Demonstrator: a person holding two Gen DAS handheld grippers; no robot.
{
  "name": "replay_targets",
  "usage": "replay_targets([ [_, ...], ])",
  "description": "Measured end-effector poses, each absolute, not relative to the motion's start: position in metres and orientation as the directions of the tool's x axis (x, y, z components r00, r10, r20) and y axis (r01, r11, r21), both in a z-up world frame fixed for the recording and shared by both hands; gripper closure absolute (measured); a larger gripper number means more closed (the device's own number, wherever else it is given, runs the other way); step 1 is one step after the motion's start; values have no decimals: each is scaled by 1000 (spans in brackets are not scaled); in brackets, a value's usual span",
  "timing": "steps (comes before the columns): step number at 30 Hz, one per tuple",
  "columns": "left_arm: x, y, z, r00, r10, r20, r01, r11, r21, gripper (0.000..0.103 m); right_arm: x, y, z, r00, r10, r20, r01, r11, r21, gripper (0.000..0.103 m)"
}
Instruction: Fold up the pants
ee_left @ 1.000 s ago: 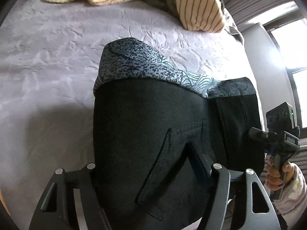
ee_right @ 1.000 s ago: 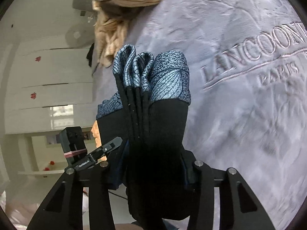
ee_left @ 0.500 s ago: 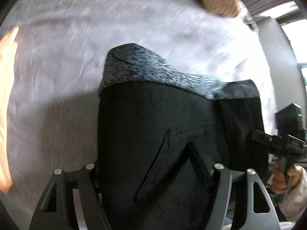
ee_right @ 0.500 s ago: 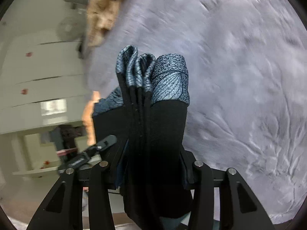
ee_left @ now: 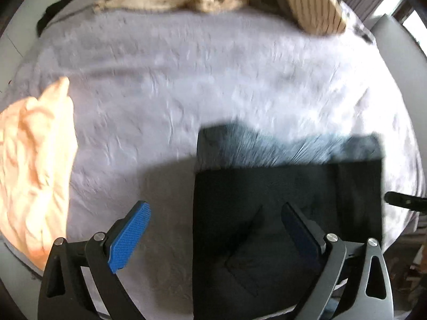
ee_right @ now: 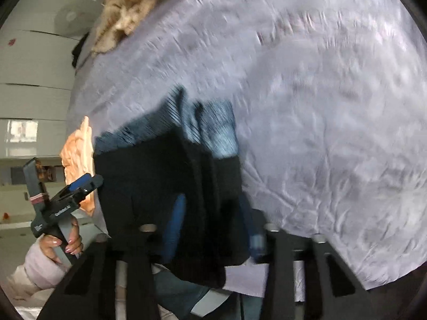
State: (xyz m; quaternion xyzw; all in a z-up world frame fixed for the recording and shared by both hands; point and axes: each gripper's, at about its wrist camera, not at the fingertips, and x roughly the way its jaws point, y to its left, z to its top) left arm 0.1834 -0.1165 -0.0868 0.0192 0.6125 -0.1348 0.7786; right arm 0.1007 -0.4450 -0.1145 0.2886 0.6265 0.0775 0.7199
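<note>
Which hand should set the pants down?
Probably the right gripper: its fingers straddle the folded pants. The left gripper is open, with the pants off to one side.

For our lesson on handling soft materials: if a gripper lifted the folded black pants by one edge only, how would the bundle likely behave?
The folded black pants would probably sag and unfold: several loose layers show at the patterned end in the right wrist view. They look fairly heavy for cloth, being thick stacked fabric. On the textured lilac bedspread they would likely drag and bunch, not slide.
</note>
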Motion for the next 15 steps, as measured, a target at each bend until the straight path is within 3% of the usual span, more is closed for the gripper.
replay_targets([
  [6,196,-140,-61,207,-356,-911,328,903,-278,7,125,-424,-92,265,468,-843,174,837,519,74],
  [10,198,-152,-95,146,-311,-939,313,915,-254,7,138,-411,-112,204,445,-872,174,860,479,75],
  [14,202,-146,-127,123,-158,-980,281,952,-118,6,144,-414,-128,194,432,-881,190,864,466,80],
  [15,205,-138,-132,86,-199,-976,243,955,-173,6,143,-416,-128,193,439,-877,194,859,473,81],
])
